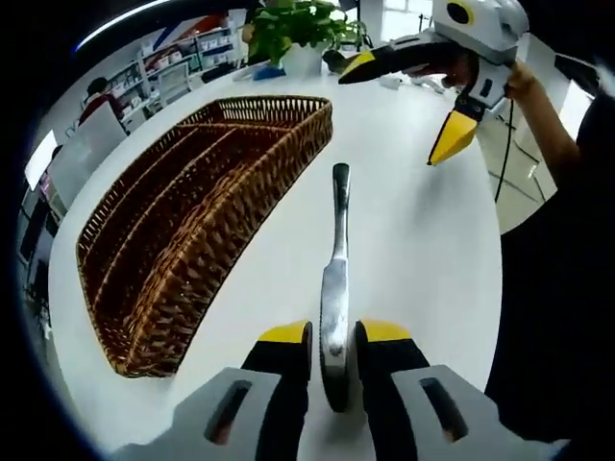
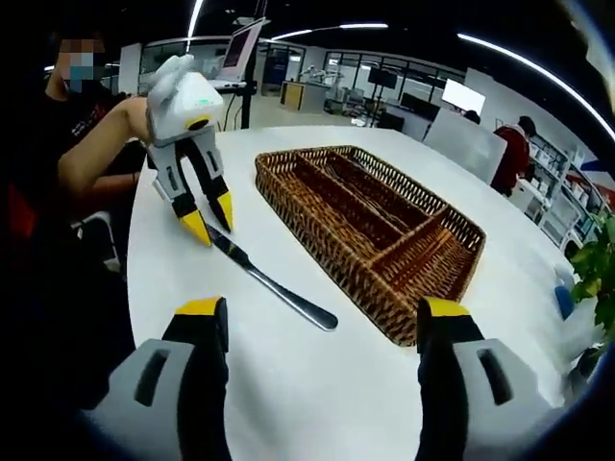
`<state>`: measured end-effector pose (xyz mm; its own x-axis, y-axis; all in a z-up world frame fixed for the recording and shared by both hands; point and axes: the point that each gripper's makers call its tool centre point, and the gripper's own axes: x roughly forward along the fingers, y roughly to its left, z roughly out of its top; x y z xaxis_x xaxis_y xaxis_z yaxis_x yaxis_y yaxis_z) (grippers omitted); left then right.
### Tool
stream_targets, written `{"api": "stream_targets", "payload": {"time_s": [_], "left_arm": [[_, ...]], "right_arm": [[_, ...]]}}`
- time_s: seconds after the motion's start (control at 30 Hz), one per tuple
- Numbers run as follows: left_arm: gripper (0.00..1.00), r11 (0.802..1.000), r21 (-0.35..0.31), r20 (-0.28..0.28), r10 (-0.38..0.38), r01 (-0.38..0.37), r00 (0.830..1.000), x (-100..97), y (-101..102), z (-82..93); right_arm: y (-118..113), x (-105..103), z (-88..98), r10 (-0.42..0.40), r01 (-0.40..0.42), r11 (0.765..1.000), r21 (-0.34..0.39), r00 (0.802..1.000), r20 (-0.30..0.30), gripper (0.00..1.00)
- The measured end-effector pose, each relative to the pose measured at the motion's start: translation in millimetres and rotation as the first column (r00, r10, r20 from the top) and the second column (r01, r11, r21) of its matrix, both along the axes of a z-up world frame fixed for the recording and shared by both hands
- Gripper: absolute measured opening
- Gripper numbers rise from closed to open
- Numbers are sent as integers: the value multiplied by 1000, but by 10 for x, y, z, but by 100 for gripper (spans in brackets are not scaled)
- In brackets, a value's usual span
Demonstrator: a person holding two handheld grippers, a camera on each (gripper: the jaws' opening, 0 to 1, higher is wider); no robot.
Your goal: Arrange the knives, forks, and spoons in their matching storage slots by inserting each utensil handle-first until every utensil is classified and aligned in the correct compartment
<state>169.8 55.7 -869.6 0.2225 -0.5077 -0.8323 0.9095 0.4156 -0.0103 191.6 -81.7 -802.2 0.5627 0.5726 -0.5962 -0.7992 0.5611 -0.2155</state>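
Observation:
A silver knife (image 1: 335, 259) lies on the white table (image 1: 423, 250), its handle pointing away from me and its blade between the jaws of my left gripper (image 1: 334, 336), which is shut on it. A compartmented brown wicker basket (image 1: 252, 216) sits to the left of the knife, with nothing visible in its slots. My right gripper (image 1: 404, 106) hovers open beyond the knife. In the right gripper view, the right gripper (image 2: 322, 317) stands wide open above the table. Ahead of it lies the knife (image 2: 279, 286), held at the blade end by the left gripper (image 2: 211, 219), beside the basket (image 2: 327, 248).
A potted plant (image 1: 300, 27) stands at the table's far edge, and its leaves (image 2: 601, 269) show past the basket. The person's arm (image 2: 91, 144) reaches in from the table's side. Desks, shelves and other people stand in the room behind.

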Motion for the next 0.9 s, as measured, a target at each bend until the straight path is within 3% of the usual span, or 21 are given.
{"api": "stream_targets", "payload": {"time_s": [0.23, 0.33, 0.5, 0.57, 0.9], "left_arm": [[15, 1000, 28, -20, -4, 5, 1000, 56, -32, -30], [14, 999, 43, -56, 10, -8, 998, 63, -20, -36], [13, 996, 85, -62, -16, 21, 998, 54, -14, -49], [13, 995, 92, -66, -21, 27, 998, 48, -13, -52], [12, 989, 97, -65, -101, 107, 993, 37, -12, -56]], "right_arm": [[71, -8, -18, 31, -31, 999, -10, 1000, -1, 81], [88, -3, -37, 42, -42, 999, -21, 999, -2, 81], [171, -19, -121, 99, -100, 994, -51, 995, -18, 80], [210, -70, -202, 140, -144, 987, -65, 988, -65, 76], [378, -91, -364, 260, -269, 958, -98, 961, -96, 62]]}}
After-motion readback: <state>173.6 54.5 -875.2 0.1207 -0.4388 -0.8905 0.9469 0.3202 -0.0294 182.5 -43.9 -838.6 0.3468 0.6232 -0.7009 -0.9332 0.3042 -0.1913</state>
